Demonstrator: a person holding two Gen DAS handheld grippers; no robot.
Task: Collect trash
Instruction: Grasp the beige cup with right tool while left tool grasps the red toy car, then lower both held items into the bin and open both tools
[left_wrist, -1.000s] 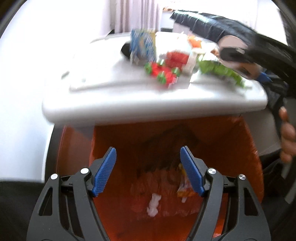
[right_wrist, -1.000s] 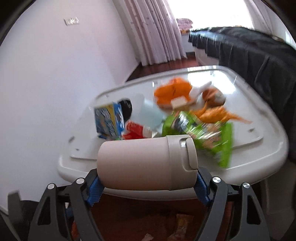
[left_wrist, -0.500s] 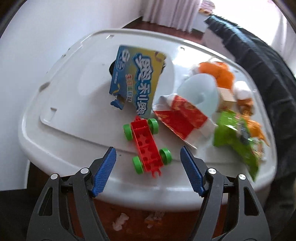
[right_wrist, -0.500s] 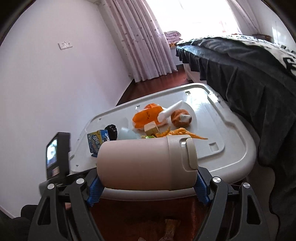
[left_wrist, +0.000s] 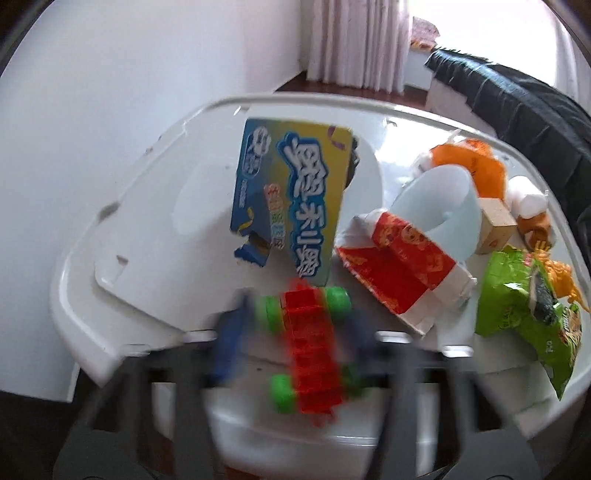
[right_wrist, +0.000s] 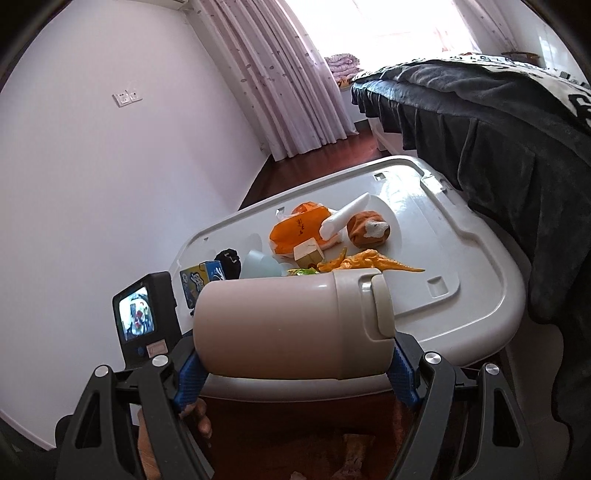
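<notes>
The left gripper (left_wrist: 291, 350) is closing its blue jaws, and the red toy car (left_wrist: 314, 347) with green wheels sits between them. The picture is blurry there, so it is hard to tell if the pads touch the car. The car rests near the front edge of the white table (left_wrist: 147, 229).

From the car, a torn red wrapper (left_wrist: 402, 266) lies close by at 2 o'clock. A green snack bag (left_wrist: 524, 314) lies at 3 o'clock, farther out. A blue and yellow box (left_wrist: 291, 192) stands at 12 o'clock, just behind the car. A pale blue cup (left_wrist: 439, 199) lies on its side behind the red wrapper. Past the cup are a small wooden block (left_wrist: 496, 225) and an orange bag (left_wrist: 476, 166), at about 1 o'clock.

The right gripper (right_wrist: 295, 373) holds a beige bottle (right_wrist: 291, 325) sideways, squeezed between its blue pads, with the lid pointing to 3 o'clock. A small screen (right_wrist: 136, 317) shows at 9 o'clock from the bottle. Beyond the bottle, at 12 o'clock, an orange toy dinosaur (right_wrist: 373, 262) lies on the table. Farther still sit a white roll (right_wrist: 343, 218) and a brown and white plush toy (right_wrist: 369, 229). A dark bed (right_wrist: 480, 122) is far off at 2 o'clock.
</notes>
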